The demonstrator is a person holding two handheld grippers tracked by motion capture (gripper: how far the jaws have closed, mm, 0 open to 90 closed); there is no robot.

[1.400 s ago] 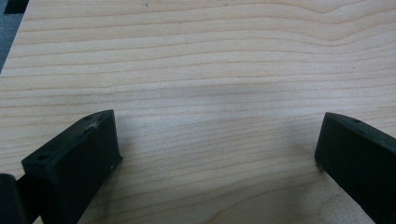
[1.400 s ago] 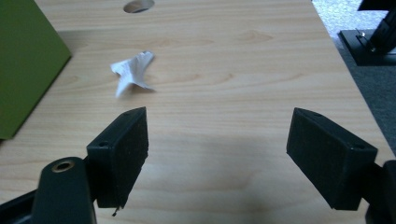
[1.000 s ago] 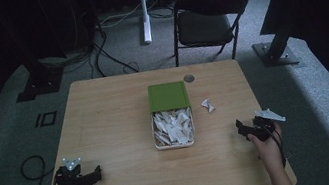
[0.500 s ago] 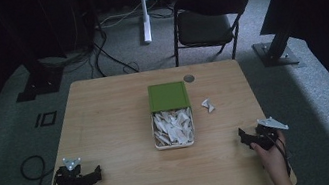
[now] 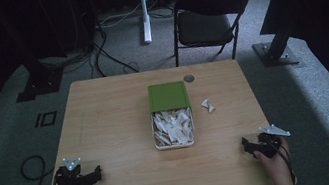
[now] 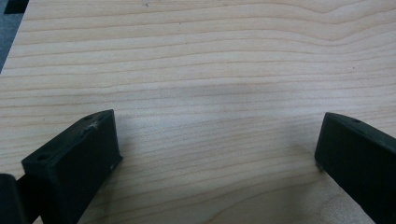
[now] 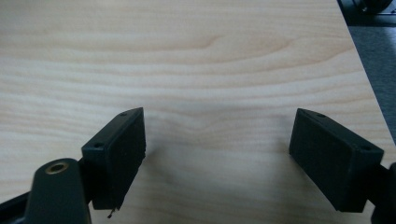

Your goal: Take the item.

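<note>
White folded paper piece (image 5: 208, 106) lies ahead-left of your right hand-held gripper (image 5: 255, 144), the nearer one; both sit spread, empty.

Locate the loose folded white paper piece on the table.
High view: the folded paper piece lies on the table, just right of the open box, beside its green lid.

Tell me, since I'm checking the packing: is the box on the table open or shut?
Open. The box shows white folded papers inside, and its green lid lies at its far end.
</note>
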